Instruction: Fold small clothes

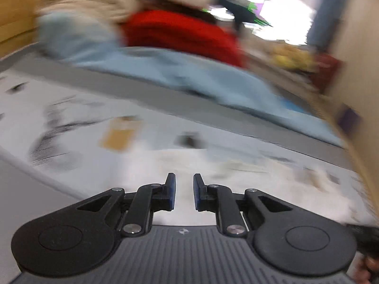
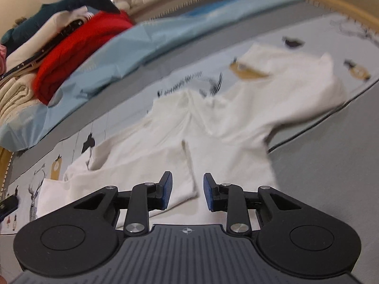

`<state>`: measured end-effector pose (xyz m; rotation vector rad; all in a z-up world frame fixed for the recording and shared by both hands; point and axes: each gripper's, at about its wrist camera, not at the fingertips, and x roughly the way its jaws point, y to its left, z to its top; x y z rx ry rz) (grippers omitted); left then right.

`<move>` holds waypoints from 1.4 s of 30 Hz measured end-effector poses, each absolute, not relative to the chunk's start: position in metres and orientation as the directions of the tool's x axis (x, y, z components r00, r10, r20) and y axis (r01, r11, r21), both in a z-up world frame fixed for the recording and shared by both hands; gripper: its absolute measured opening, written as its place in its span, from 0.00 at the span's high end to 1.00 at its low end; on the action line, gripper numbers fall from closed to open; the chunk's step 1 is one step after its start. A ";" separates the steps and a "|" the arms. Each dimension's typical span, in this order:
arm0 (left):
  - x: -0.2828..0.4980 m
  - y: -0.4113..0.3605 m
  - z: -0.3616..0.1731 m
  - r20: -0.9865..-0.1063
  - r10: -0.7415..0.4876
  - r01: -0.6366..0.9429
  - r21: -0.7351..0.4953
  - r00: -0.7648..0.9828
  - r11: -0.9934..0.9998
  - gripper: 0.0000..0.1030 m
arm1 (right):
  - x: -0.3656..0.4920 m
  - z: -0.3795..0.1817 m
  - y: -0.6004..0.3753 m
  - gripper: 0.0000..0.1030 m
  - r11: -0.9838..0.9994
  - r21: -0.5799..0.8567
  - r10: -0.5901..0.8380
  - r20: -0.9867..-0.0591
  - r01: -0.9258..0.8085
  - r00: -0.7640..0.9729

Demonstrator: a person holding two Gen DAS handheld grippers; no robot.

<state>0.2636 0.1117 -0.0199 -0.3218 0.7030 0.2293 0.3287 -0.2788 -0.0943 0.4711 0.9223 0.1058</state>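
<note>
Left tongs: the left gripper [image 1: 184, 193] is seen with its blue-padded jaws a narrow gap apart; nothing is held between them, and only pale blurred cloth is seen beyond.
Right tongs: the right gripper [image 2: 187, 190] is seen with its jaws apart, wider than the left's; nothing is clamped. A folded edge of the white garment [image 2: 213, 127] is seen in the gap, though contact with the pads cannot be judged.
Task's thing: the white garment is spread, rumpled and partly doubled over, on the printed sheet [image 2: 350, 37] (deer, tags and small dark figures are printed on it). One sleeve-like flap is thrown out to the right in the right wrist view.
Bedding: a light blue cloth [image 2: 132, 47] is laid along the far side of the sheet, on a grey surface [image 2: 331, 165].
Pile: a red knit [image 2: 78, 47] is stacked on the blue cloth, with cream fabric [image 2: 14, 99] beside it and a dark plush shark [image 2: 71, 2] on top.
Left view: heavily smeared; the red knit [image 1: 180, 33] and blue cloth [image 1: 189, 75] are still made out.
Person: a bit of a hand [image 1: 369, 267] is glimpsed at the lower right edge.
</note>
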 end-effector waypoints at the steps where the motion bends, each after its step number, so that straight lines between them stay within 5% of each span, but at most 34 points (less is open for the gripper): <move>1: 0.267 0.124 -0.025 -0.685 0.144 -0.363 -0.187 0.714 0.913 0.83 | 0.333 -0.100 -0.273 0.70 0.902 0.417 0.276 -0.753 0.109 0.597; 10: 0.279 0.194 -0.032 -0.701 0.193 -0.469 -0.224 0.687 0.854 0.83 | 0.366 -0.146 -0.242 0.71 0.950 0.298 0.207 -0.823 0.091 0.529; 14: 0.284 0.201 -0.031 -0.713 0.200 -0.478 -0.213 0.673 0.852 0.83 | 0.362 -0.141 -0.220 0.99 0.991 0.124 0.134 -0.798 -0.058 0.588; 20: 0.289 0.207 -0.035 -0.721 0.197 -0.476 -0.205 0.665 0.855 0.83 | 0.354 -0.072 -0.256 1.00 0.993 0.118 0.072 -0.638 0.005 0.767; 25: 0.294 0.206 -0.045 -0.758 0.173 -0.475 -0.198 0.629 0.858 0.83 | 0.369 -0.103 -0.296 1.00 0.985 0.110 -0.006 -0.752 0.135 0.659; 33: 0.308 0.178 -0.082 -0.838 -0.024 -0.319 -0.234 0.545 0.918 0.83 | 0.379 -0.102 -0.303 0.99 0.983 0.141 0.022 -0.731 0.119 0.683; 35: 0.310 0.172 -0.110 -0.921 0.044 -0.306 -0.083 0.387 0.949 0.79 | 0.382 -0.115 -0.305 0.98 0.980 0.144 0.026 -0.775 0.137 0.632; 37: 0.305 0.180 -0.119 -0.930 0.055 -0.345 -0.080 0.365 0.935 0.69 | 0.380 -0.118 -0.310 0.93 0.974 0.099 -0.049 -0.783 0.203 0.620; 42: 0.306 0.164 -0.095 -0.893 0.108 -0.299 -0.031 0.438 0.954 0.72 | 0.375 -0.104 -0.309 0.92 0.962 0.256 0.113 -0.695 0.098 0.710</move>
